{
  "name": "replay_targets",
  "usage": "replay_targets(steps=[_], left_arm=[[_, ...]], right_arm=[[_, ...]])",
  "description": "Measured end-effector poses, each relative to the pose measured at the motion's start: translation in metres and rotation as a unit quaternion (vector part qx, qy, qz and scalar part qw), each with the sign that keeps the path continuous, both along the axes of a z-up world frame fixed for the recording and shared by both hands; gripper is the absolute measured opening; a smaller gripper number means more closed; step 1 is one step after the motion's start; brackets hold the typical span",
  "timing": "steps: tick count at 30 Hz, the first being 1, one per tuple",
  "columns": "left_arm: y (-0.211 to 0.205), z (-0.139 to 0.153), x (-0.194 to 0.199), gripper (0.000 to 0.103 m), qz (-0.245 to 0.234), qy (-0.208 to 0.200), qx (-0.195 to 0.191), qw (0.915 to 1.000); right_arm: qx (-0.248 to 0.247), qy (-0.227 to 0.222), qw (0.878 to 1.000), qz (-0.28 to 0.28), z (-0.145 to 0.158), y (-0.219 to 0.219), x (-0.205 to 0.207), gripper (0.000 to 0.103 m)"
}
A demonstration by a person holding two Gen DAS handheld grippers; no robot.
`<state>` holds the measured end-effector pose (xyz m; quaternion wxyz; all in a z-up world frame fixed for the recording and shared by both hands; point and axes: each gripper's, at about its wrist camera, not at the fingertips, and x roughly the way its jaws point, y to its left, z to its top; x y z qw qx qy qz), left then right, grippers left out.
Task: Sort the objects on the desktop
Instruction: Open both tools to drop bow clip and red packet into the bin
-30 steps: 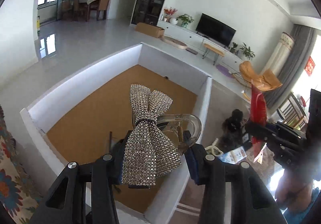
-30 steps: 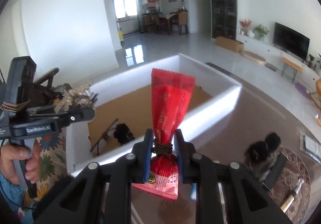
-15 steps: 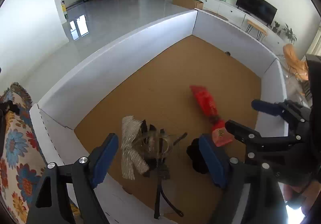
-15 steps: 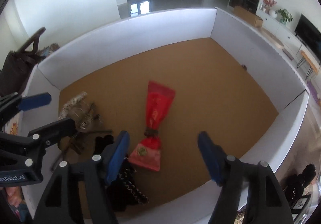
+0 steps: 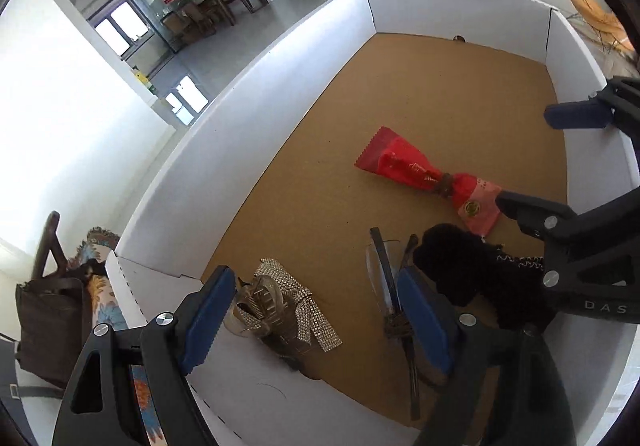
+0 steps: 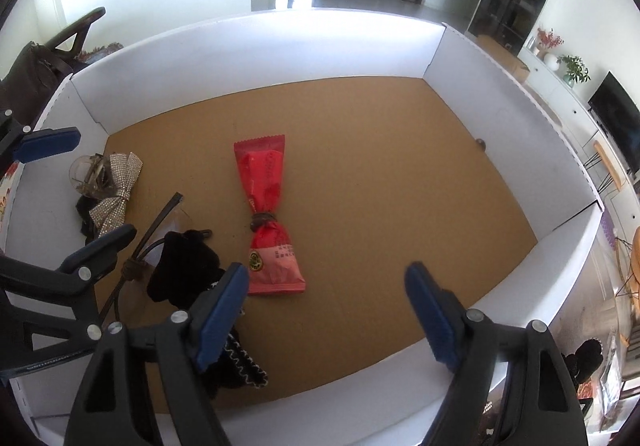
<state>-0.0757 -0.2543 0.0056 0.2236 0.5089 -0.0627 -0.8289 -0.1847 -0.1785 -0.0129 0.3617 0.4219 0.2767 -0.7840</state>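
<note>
Right wrist view has the red snack packet (image 6: 269,218) lying flat on the brown floor of the white-walled box (image 6: 256,46), a little left of the frame's centre, its crimped end toward the far wall and its pale pink end toward the camera. A dark band pinches it at the waist, so it reads as two lobes, glossy, with a small round green-and-gold seal near the lower end. It rests free: the right tool (image 6: 326,310) hangs over it with its blue pads far apart, opening wider, nothing between them, which suits a drop just made into the collecting box.

Left wrist view shows the rhinestone bow clip (image 5: 288,306) at lower centre against the near wall, a clear claw clip under a glittering silver bow, slightly tilted. The left tool (image 5: 310,316) stands spread above it, not pressing it. Between the two items lie a black fabric piece (image 5: 460,266) and dark-framed glasses (image 5: 386,286), bunched in the same corner, apparently the sorted pile.
</note>
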Motion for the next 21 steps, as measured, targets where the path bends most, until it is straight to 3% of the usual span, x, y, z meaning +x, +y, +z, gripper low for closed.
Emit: replay_targets(steps=[5, 7, 9, 13, 15, 18, 21], left_arm=[[0.003, 0.007, 0.013, 0.083, 0.0, 0.037, 0.018, 0.9992], [0.004, 0.024, 0.026, 0.083, 0.017, 0.084, 0.045, 0.9953], [0.013, 0.046, 0.042, 0.083, 0.017, 0.139, 0.068, 0.9878], [0.056, 0.091, 0.071, 0.087, -0.04, 0.218, 0.128, 0.9667], [0.088, 0.106, 0.081, 0.103, -0.085, 0.24, 0.158, 0.9539], [0.144, 0.11, 0.088, 0.103, -0.169, 0.229, 0.217, 0.934], [0.203, 0.084, 0.079, 0.103, -0.226, 0.161, 0.259, 0.925]], right_arm=[[-0.038, 0.028, 0.999, -0.014, 0.009, 0.018, 0.012, 0.084], [-0.09, 0.047, 0.994, -0.039, 0.025, 0.035, 0.016, 0.092], [-0.143, 0.061, 0.985, -0.071, 0.048, 0.062, 0.025, 0.101], [-0.206, 0.088, 0.967, -0.124, 0.073, 0.132, 0.039, 0.103], [-0.197, 0.107, 0.963, -0.153, 0.072, 0.168, 0.053, 0.103], [-0.158, 0.113, 0.96, -0.203, 0.056, 0.228, 0.075, 0.103], [-0.111, 0.097, 0.952, -0.268, 0.029, 0.296, 0.094, 0.103]])
